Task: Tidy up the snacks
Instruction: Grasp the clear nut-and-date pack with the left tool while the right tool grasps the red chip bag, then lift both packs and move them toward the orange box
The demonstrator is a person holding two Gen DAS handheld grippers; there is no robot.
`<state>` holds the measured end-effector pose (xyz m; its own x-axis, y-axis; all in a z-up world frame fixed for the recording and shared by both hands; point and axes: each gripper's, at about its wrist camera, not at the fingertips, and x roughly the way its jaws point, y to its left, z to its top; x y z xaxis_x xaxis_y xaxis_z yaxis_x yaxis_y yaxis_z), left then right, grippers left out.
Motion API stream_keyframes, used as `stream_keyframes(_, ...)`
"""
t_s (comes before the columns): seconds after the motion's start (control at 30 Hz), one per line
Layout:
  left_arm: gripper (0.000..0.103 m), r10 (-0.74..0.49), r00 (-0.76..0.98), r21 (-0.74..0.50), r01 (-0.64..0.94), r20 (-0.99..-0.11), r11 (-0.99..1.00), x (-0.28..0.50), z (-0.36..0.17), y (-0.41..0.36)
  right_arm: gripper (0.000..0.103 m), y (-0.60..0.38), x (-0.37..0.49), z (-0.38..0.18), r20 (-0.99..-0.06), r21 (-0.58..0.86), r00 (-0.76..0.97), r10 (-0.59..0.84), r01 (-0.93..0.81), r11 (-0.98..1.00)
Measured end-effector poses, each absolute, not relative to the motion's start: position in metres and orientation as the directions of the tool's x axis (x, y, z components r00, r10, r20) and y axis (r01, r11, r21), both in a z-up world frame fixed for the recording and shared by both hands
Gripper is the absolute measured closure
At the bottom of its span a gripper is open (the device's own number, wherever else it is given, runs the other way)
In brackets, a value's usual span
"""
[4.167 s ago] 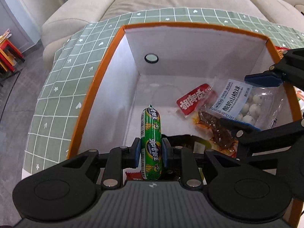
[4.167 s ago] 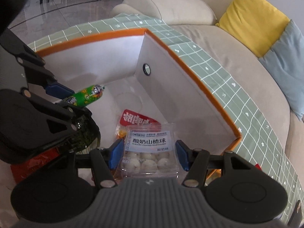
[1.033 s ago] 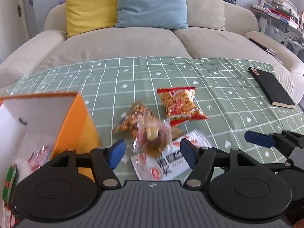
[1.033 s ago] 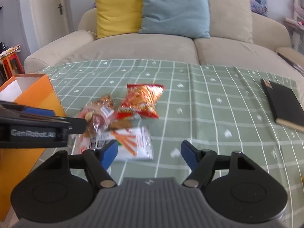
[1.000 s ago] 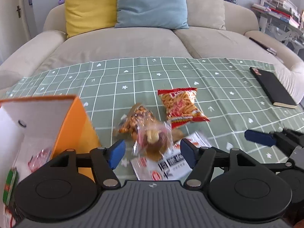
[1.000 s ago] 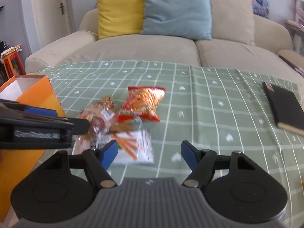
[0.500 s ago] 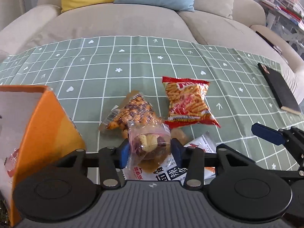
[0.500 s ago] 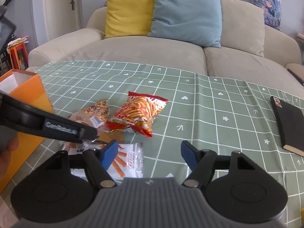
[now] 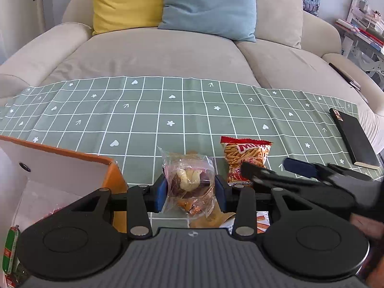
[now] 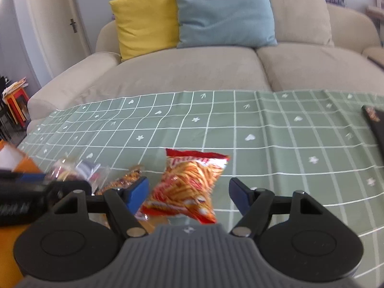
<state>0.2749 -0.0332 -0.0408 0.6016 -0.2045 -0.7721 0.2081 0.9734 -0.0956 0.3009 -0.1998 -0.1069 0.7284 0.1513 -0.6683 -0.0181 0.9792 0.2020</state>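
Observation:
A clear bag of mixed snacks point(image 9: 188, 180) sits between the blue pads of my left gripper point(image 9: 189, 192), whose jaws are closing and press on its sides; it hangs just right of the orange box point(image 9: 60, 150). In the right wrist view a red bag of stick snacks point(image 10: 189, 187) lies on the green checked cloth between the fingers of my right gripper point(image 10: 189, 194), which stands open and apart from it. That red bag point(image 9: 244, 158) also shows in the left wrist view, behind the right gripper point(image 9: 276, 170). Under the held bag lie an orange nut packet point(image 10: 124, 180) and a white packet point(image 9: 261, 220).
The box holds a green sausage point(image 9: 9, 247) and other packets at its bottom left. A black notebook point(image 9: 352, 136) lies at the cloth's right end. A beige sofa point(image 9: 168, 55) with yellow and blue cushions stands behind the table.
My left gripper has shut on the clear snack bag and lifted it off the pile. The right gripper has moved left, bringing the red bag between its open fingers.

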Motion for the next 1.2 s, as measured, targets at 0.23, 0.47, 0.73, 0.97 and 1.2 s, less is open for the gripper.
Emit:
stream_keyframes(0.23, 0.057, -0.204, 0.604, -0.083, 0.222, -0.771, 0.972, 0.269, -0.040, -0.034, 0.053, -0.195, 0.318, -0.121, -0.728, 0.211, 0.669, 0.150, 0.010, 0.977)
stream_keyframes(0.47, 0.057, -0.212, 0.602, -0.094, 0.222, -0.770, 0.971, 0.258, -0.033, -0.035, 0.068, -0.200, 0.305, -0.118, -0.733, 0.198, 0.667, 0.137, 0.016, 0.980)
stream_keyframes(0.73, 0.057, -0.199, 0.603, -0.076, 0.224, -0.773, 0.972, 0.226, -0.014, -0.042, 0.070, -0.203, 0.265, -0.088, -0.717, 0.156, 0.687, 0.118, -0.006, 0.988)
stream_keyframes(0.97, 0.057, -0.244, 0.596, -0.131, 0.227, -0.765, 0.965, 0.192, 0.003, -0.034, 0.071, -0.196, 0.199, -0.063, -0.700, 0.169, 0.701, 0.137, -0.024, 0.985)
stream_keyframes(1.2, 0.057, -0.270, 0.619, -0.163, 0.226, -0.738, 0.961, 0.157, 0.023, -0.014, 0.071, -0.182, 0.136, -0.046, -0.676, 0.193, 0.719, 0.161, -0.038, 0.980)
